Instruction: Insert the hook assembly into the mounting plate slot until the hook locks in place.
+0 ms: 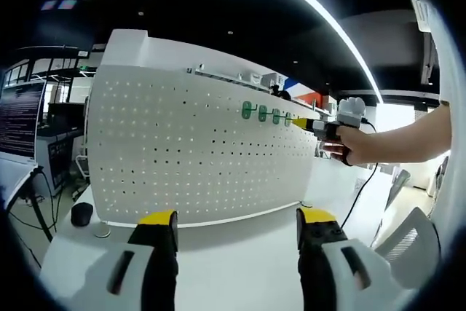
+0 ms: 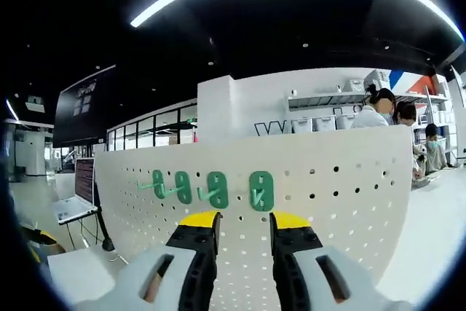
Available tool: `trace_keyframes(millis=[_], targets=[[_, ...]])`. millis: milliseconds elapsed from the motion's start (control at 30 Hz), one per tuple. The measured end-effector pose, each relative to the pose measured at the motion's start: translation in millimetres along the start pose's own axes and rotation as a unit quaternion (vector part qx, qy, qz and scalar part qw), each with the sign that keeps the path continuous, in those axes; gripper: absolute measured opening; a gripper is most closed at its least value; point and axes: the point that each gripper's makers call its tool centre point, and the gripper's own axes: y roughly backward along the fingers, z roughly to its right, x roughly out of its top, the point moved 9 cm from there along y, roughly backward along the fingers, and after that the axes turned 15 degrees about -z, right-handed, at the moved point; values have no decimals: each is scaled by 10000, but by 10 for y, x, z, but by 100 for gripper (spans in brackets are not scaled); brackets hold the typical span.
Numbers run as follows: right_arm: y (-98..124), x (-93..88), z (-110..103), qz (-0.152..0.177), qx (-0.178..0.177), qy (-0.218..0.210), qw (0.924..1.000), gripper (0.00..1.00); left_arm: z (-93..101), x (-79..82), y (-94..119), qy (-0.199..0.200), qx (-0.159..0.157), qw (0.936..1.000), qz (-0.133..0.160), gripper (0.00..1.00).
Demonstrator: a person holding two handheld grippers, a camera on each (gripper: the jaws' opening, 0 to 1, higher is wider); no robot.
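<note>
A white pegboard mounting plate (image 1: 189,158) stands upright on the table. Several green hook assemblies (image 1: 266,114) sit in a row in its upper right part. In the right gripper view the same hooks (image 2: 217,189) hang on the pegboard (image 2: 342,194), the rightmost hook (image 2: 261,191) just above my jaws. My right gripper (image 2: 245,225) is open, with bare pegboard showing between its yellow-tipped jaws. A person's hand holds this right gripper (image 1: 306,123) at the row's right end. My left gripper (image 1: 234,220) is open and holds nothing, back from the board over the table.
A black mouse (image 1: 81,214) and a dark monitor (image 1: 18,118) are left of the board. A cable (image 1: 360,194) hangs from the right gripper to the white table (image 1: 233,253). A laptop (image 2: 73,209) sits far left. People (image 2: 375,111) stand behind the board.
</note>
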Motion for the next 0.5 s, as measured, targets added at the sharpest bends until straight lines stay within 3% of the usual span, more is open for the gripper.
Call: trace_keyframes(millis=[500], targets=[[242, -110, -144, -21, 422, 161, 9990, 29, 4, 0, 3, 37, -41, 10000, 28, 68]])
